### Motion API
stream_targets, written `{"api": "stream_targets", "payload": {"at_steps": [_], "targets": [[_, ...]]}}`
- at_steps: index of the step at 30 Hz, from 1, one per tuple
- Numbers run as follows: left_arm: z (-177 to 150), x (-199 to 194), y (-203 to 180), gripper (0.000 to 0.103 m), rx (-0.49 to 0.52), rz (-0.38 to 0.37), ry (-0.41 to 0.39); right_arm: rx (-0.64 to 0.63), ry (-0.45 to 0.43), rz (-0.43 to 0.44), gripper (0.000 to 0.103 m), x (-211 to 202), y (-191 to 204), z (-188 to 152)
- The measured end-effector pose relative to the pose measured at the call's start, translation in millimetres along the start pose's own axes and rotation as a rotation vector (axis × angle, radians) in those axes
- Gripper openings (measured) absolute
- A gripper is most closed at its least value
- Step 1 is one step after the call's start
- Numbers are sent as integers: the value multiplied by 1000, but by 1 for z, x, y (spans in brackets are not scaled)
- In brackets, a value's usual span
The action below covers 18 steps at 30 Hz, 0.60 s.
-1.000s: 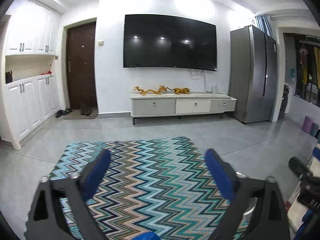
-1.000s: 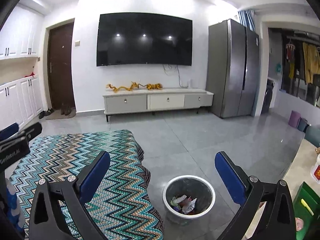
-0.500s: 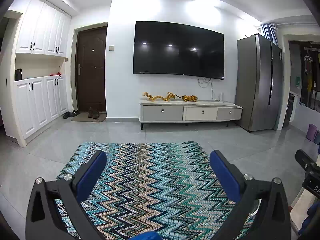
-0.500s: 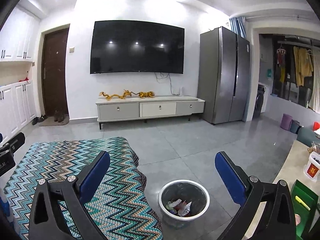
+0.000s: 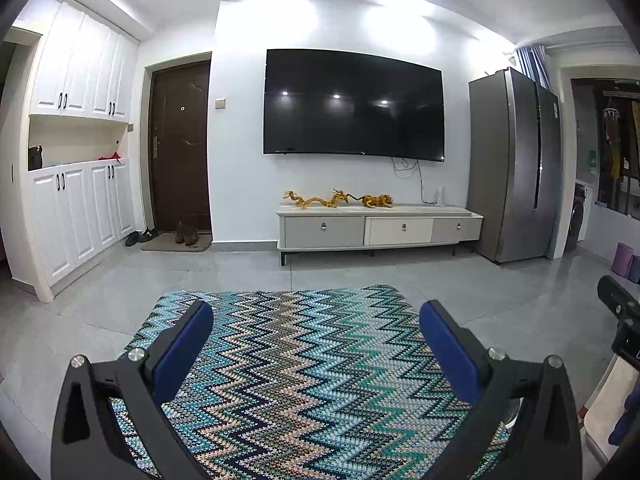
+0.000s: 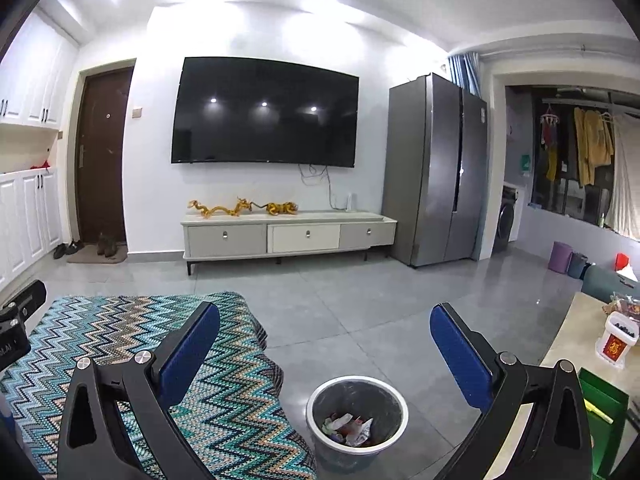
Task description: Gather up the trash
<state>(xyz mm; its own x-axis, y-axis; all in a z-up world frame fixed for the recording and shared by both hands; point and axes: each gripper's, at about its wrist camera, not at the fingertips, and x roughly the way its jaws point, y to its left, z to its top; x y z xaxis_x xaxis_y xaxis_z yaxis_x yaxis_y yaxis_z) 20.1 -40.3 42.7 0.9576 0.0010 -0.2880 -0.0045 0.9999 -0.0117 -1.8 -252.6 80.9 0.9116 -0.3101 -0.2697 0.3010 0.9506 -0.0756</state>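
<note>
Beside the zigzag blanket (image 6: 120, 344), your trash bin (image 6: 357, 416) sits on the floor holding crumpled wrappers (image 6: 347, 428); your right gripper (image 6: 324, 340) and left gripper (image 5: 316, 340) gape wide, both empty.

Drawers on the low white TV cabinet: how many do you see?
3, side by side across the low white TV cabinet: a grey left drawer, a white middle drawer, and a grey right drawer. None looks hidden.

A round waste bin (image 6: 357, 416) with a pale rim and dark mesh wall stands upright on the grey tiled floor. Crumpled wrappers and paper scraps (image 6: 348, 427) lie at its bottom.
</note>
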Motion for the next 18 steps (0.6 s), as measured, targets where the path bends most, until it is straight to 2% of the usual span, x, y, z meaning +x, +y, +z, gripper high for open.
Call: {"api": "stream_targets", "payload": {"at_steps": [13,18], "targets": [[2,-8,-10,103,15,9,7,11,-33,0,103,-9,-8,-1],[3,-10,-13,103,25,-12,23,23,-51,3,103,-15,-14,1]]}}
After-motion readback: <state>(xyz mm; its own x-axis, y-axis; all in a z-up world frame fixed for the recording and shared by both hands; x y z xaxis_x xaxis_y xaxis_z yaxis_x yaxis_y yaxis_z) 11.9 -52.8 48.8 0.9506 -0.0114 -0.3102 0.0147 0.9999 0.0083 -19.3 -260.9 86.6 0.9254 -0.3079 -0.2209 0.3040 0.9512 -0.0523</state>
